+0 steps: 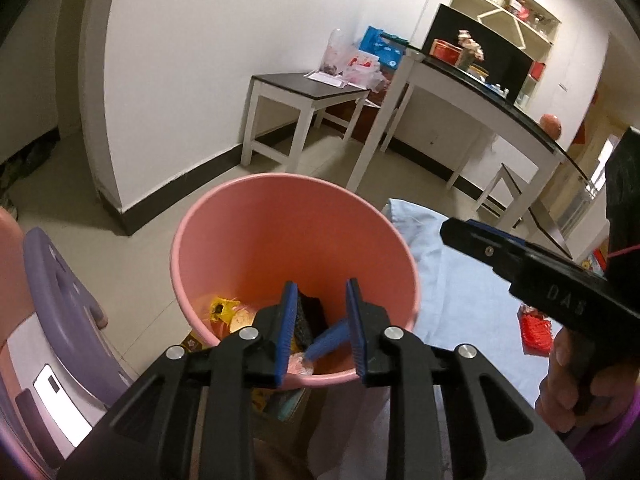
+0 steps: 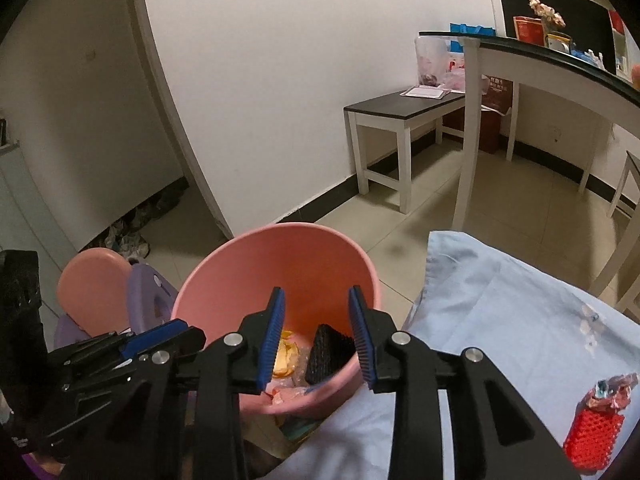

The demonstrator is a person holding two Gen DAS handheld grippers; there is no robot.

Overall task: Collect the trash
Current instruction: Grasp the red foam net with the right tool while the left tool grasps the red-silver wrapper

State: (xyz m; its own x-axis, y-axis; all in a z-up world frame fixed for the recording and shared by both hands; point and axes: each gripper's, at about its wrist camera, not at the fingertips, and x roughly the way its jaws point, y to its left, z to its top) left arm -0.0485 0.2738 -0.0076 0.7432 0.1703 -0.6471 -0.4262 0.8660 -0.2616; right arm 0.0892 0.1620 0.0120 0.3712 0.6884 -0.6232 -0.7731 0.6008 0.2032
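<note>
Both my left gripper [image 1: 320,322] and right gripper [image 2: 316,332] hang wide-jawed, holding nothing, over the pink bin [image 2: 340,246]; I'd fetch the red wrapper [image 2: 592,436] next, pinching its middle squarely.

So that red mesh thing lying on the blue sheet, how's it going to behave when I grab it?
The red mesh wrapper looks like foam netting, so probably very light and squashy; closed fingers would likely flatten it. Its open weave should give the pads grip, not slip. Lying on the soft blue sheet, it may drag or crumple if pushed, not slide.
</note>
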